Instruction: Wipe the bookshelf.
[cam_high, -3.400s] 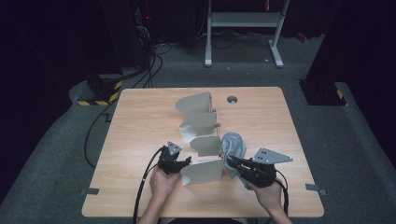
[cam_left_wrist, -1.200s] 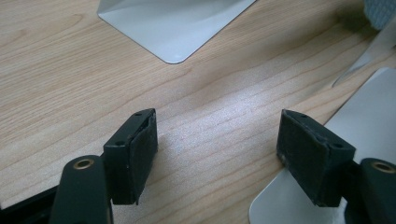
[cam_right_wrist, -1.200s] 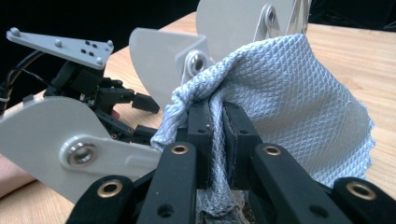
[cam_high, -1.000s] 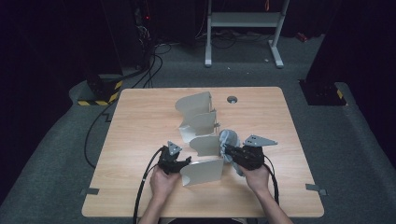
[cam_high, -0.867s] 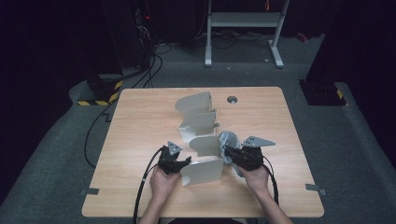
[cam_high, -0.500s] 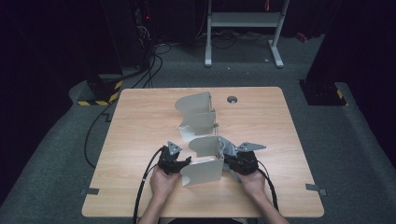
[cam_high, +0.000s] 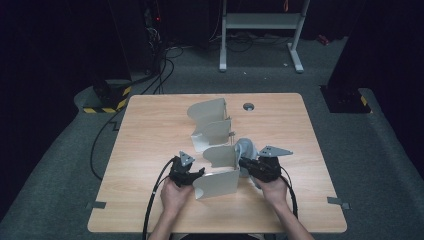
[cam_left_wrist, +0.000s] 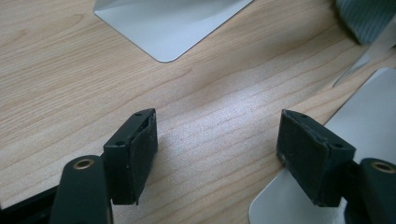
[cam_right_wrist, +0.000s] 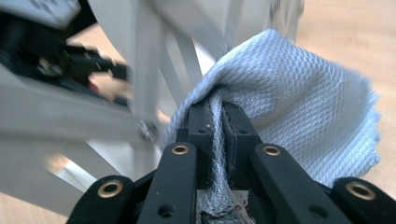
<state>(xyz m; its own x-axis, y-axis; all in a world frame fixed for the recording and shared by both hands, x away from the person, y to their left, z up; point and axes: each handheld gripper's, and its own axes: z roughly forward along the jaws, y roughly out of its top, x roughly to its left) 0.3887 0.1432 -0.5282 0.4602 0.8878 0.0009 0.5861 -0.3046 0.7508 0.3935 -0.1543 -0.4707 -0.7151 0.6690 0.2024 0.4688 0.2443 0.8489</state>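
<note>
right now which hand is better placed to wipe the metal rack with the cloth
Right. The right gripper already has its jaws shut on the grey cloth, up against the metal rack. The left gripper sits open over the table, holding nothing.

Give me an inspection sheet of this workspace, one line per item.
Surface: wooden table, round port near far edge.
Job's things: blue-grey cloth against the grey metal blade rack.
Clutter: nothing seen.
Grippers: right gripper shut on the cloth; left gripper open over bare wood beside a blade.
Cables: black cables trail off the near edge.
Surroundings: dark carpet, white stand legs, hazard-striped block.
</note>
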